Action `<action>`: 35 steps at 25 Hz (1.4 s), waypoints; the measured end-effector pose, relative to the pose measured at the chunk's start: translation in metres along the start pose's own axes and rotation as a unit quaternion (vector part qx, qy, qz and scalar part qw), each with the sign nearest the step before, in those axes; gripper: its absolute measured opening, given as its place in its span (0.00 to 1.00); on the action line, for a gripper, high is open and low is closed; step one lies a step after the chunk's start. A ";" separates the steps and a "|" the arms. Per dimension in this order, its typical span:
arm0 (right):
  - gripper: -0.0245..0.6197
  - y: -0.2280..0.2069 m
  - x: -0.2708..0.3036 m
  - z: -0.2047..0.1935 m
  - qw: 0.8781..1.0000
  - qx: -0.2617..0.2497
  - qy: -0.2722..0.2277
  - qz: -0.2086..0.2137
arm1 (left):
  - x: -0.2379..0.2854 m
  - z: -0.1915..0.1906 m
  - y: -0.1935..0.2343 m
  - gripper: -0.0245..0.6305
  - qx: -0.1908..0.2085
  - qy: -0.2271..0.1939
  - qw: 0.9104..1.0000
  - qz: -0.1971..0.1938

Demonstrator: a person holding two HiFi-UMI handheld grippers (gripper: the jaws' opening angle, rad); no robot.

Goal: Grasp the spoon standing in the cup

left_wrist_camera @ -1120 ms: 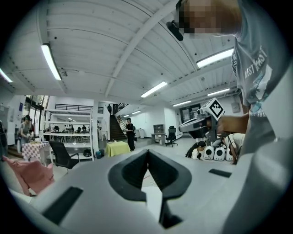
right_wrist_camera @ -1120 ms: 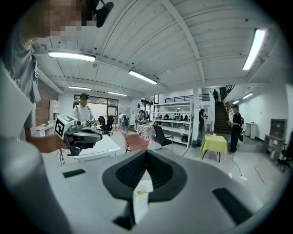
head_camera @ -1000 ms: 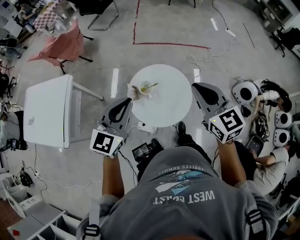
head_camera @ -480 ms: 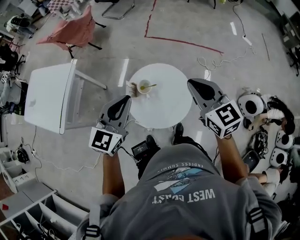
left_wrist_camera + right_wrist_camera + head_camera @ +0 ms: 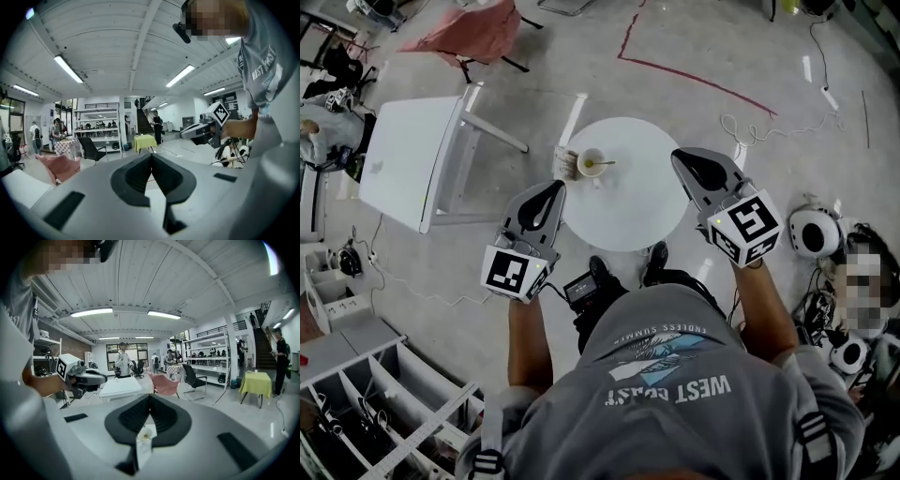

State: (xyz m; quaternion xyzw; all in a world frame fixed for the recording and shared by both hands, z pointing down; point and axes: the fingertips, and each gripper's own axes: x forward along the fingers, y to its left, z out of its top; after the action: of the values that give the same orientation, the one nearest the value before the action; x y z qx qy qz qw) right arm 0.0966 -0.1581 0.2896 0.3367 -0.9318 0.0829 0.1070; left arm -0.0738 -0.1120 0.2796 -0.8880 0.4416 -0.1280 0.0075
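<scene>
Spoon (image 5: 605, 164) tilts its handle toward the right gripper (image 5: 678, 157); the cup (image 5: 590, 164) is nearer the left gripper (image 5: 555, 187).
The cup stands on the round surface (image 5: 628, 220), ahead of and between both grippers. Both pairs of fingers are closed and empty, neither touching it yet.

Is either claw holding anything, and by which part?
Nothing held: left claw and right claw are shut and empty; spoon stands in the cup, untouched.
</scene>
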 end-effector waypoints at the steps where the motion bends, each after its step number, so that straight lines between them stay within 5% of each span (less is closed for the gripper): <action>1: 0.04 -0.002 0.003 -0.001 1.000 0.001 0.001 0.004 | 0.001 0.000 0.000 0.05 0.000 0.002 1.000 0.004; 35: 0.04 -0.005 0.062 -0.064 0.997 0.052 0.060 -0.017 | 0.068 -0.090 0.015 0.05 -0.043 0.060 0.995 -0.070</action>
State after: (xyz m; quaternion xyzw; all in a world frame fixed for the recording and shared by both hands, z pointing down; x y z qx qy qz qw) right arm 0.0625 -0.1852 0.3673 0.3516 -0.9124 0.1493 0.1469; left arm -0.0669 -0.1654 0.3799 -0.9069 0.3833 -0.1621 -0.0662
